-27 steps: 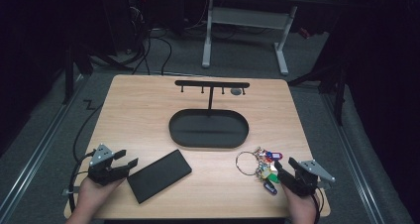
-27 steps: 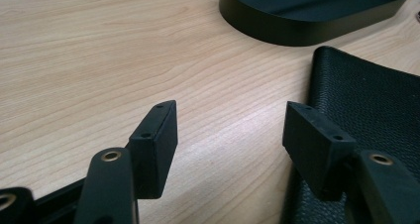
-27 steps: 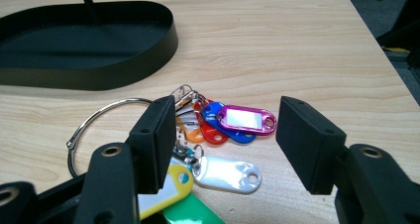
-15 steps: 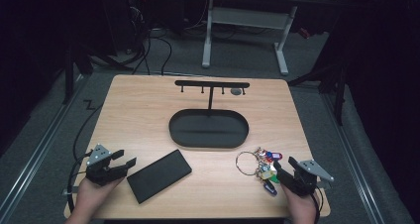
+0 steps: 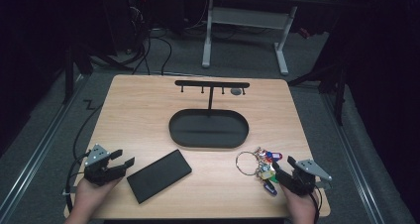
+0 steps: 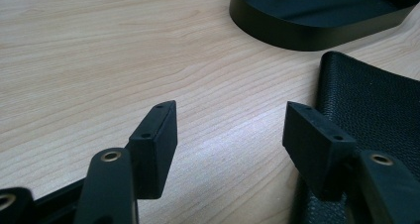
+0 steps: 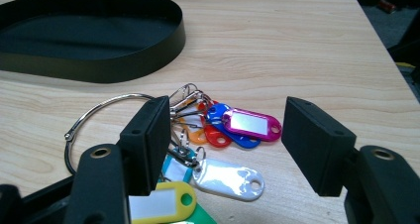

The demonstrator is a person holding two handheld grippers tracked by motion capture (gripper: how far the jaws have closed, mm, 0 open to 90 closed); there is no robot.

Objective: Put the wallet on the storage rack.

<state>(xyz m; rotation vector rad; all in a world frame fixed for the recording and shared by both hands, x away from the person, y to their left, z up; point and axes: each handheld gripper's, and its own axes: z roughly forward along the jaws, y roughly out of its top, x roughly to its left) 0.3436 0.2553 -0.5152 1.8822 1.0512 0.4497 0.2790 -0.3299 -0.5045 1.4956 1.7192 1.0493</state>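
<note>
A bunch of coloured key tags [image 5: 263, 167] [image 7: 218, 135] on a large metal ring [image 5: 245, 160] [image 7: 99, 110] lies on the wooden table near its front right. My right gripper [image 5: 283, 175] [image 7: 223, 140] rests just behind the tags, open, with its jaws either side of them and touching nothing. A flat black leather wallet [image 5: 158, 175] [image 6: 371, 105] lies at the front left. Beside the wallet's left end my left gripper [image 5: 125, 160] [image 6: 228, 135] is open over bare wood.
A black oval tray [image 5: 208, 129] [image 6: 317, 16] [image 7: 89, 35] sits at the table's centre, with a black T-shaped hook stand [image 5: 212, 87] rising behind it. A grommet hole [image 5: 236, 91] is at the back. Desk legs and cables stand on the floor beyond.
My left gripper has slid slightly back toward the front edge. The right gripper, tags and wallet have stayed put.
</note>
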